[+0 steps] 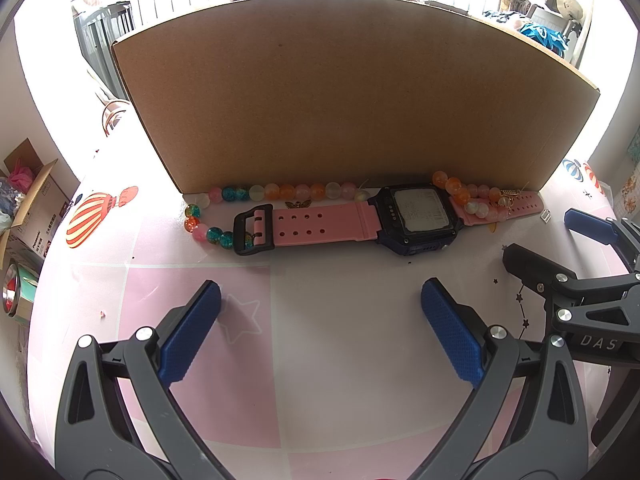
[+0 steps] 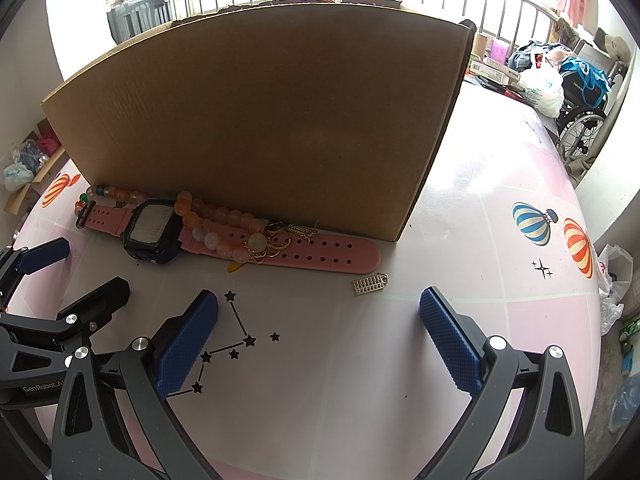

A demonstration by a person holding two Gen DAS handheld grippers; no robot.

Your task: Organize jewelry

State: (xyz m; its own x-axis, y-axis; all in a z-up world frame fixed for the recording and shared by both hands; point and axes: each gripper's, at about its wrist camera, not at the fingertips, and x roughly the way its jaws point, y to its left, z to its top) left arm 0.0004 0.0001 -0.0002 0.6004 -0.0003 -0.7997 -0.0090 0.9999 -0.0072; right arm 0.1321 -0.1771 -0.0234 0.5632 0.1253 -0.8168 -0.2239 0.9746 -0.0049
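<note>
While hovering over the pink table (image 2: 460, 208), left gripper (image 1: 320, 332) and right gripper (image 2: 320, 336) both spread wide, empty. Against the foot of the cardboard box (image 1: 340, 92): a pink-strapped digital watch (image 1: 420, 216) lying flat, a beaded necklace (image 1: 280, 191) running along and across it, gold trinkets (image 2: 272, 244) tangled on the strap. Just beside the strap tip, apart from the box, a small silver abacus charm (image 2: 370, 283).
</note>
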